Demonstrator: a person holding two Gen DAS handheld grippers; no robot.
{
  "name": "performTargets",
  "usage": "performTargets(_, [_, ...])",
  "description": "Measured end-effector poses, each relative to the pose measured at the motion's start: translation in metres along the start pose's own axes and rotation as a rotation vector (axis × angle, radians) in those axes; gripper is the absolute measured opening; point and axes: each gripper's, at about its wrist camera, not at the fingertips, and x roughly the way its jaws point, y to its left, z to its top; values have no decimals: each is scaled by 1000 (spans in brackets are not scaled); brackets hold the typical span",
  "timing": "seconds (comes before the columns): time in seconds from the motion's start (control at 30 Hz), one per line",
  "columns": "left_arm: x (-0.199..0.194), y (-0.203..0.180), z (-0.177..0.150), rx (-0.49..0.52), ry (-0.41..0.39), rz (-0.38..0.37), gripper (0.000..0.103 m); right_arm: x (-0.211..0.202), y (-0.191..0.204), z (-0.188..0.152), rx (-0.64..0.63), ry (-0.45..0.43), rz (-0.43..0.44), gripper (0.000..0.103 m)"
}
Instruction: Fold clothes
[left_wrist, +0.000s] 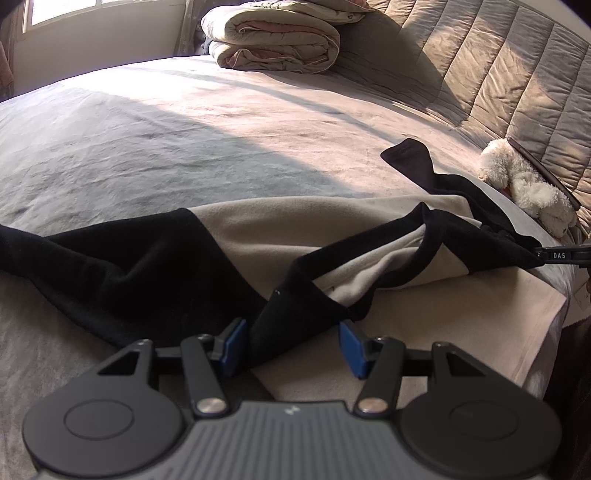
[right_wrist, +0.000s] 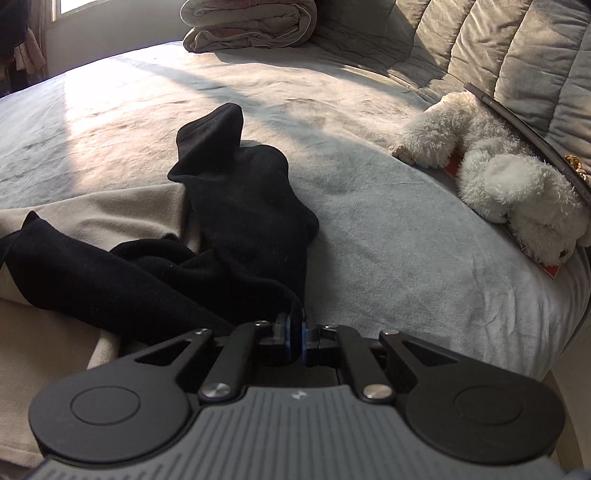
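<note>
"DAS" printed on right gripper (left_wrist: 561, 254), clamped on one garment (left_wrist: 258, 236); left gripper (left_wrist: 291, 347) apart around collar. One plush (right_wrist: 509, 184).

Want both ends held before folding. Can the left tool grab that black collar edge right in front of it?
Probably yes. The left tool is open, its blue pads straddling the garment's black collar edge, with nothing in between. The right tool is shut on the black sleeve.

A folded quilt (left_wrist: 273, 35) sits at the bed's (left_wrist: 155, 122) far end; a white plush toy (right_wrist: 495, 173) lies against the padded headboard (left_wrist: 517, 85), on something red, perhaps a book.
</note>
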Motion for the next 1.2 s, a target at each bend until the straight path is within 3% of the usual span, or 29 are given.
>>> performTargets(0.17, [-4,6,2,-26,-17,-12,56,-21,-1,14,8,-82,72,20])
performTargets(0.27, [-4,7,2,-14,-12,-7,54,-31,5,23,-8,-123,139,42])
performTargets(0.4, [-3,3,-2,26,-8,21,50,-35,26,34,-81,-132,268,42])
performTargets(0.57, [-2,-2,-7,93,-11,61,47,-20,55,43,-147,-74,428,42])
performTargets(0.9, [-2,4,-9,114,-37,97,28,21,90,50,-221,14,587,42])
performTargets(1.2, [-12,15,-4,26,-108,84,13,23,101,43,-276,1,713,42])
